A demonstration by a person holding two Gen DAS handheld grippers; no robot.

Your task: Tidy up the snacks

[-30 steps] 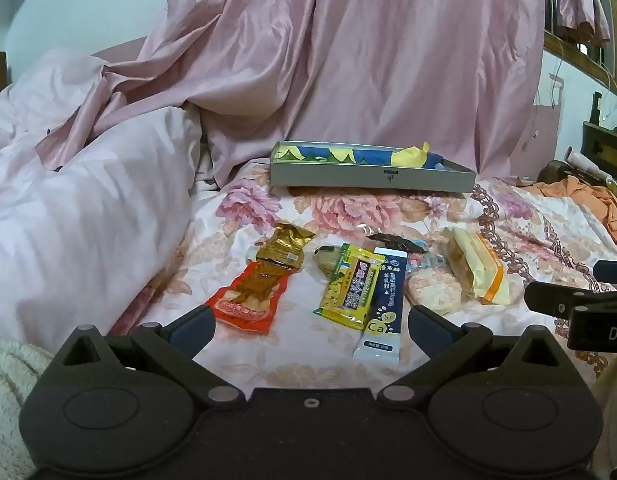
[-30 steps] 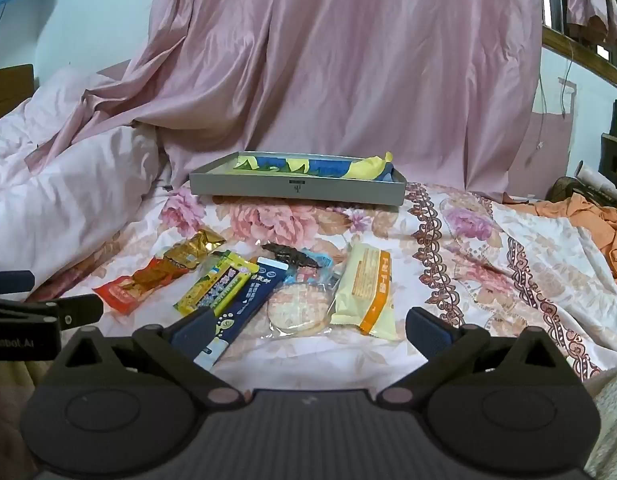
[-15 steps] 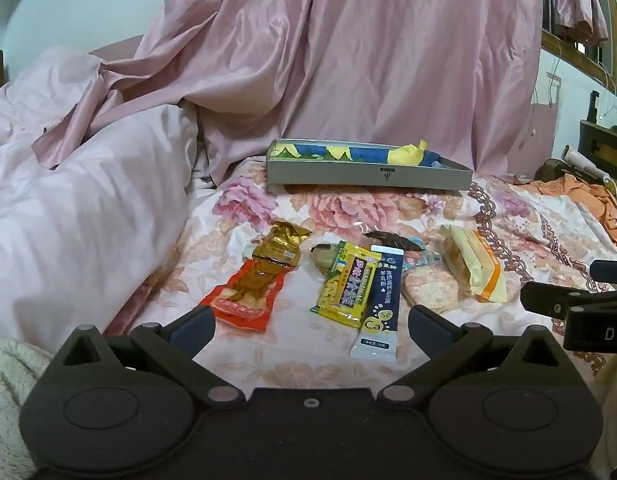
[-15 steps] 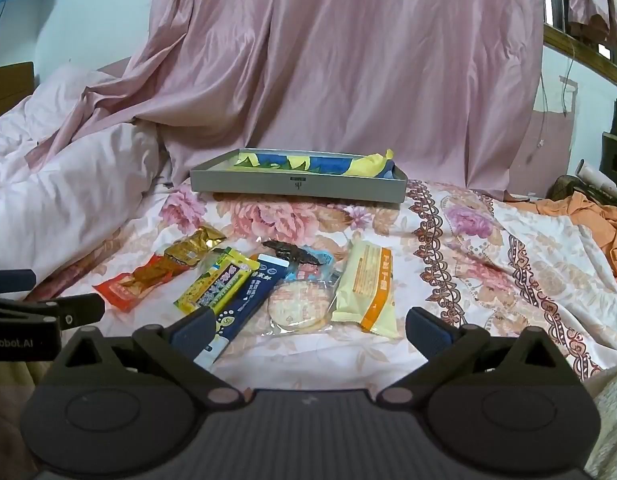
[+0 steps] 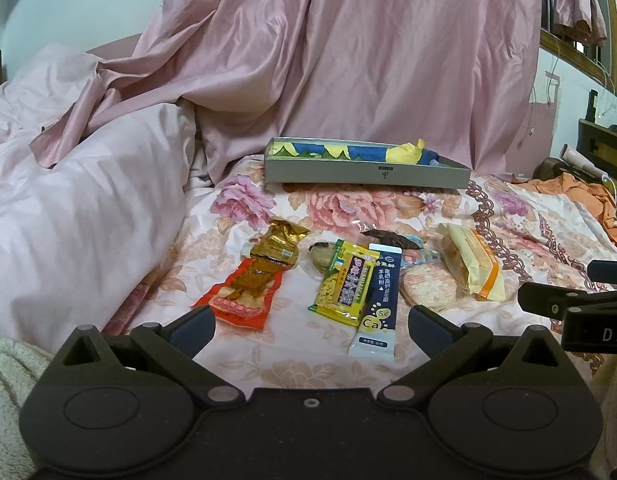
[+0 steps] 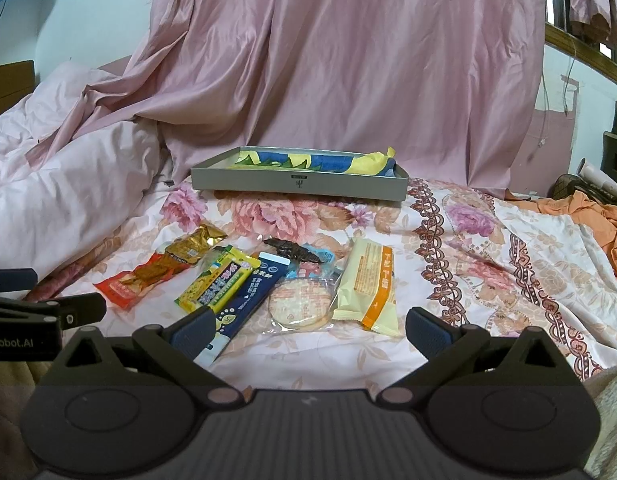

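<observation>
On the bed (image 5: pixel 528 216), snack packets (image 5: pixel 348 284) lie in a row at 12 o'clock of both grippers, grey tray (image 6: pixel 300 184) beyond. Left gripper (image 5: pixel 310 326) and right gripper (image 6: pixel 308 326): jaws spread wide, holding nothing.

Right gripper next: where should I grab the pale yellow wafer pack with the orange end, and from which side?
Take the pale yellow wafer pack across its narrow width near mid-length, coming from above. It lies flat, long axis running away from the right gripper; its right edge is free, its left edge abuts the round cracker pack.
</observation>
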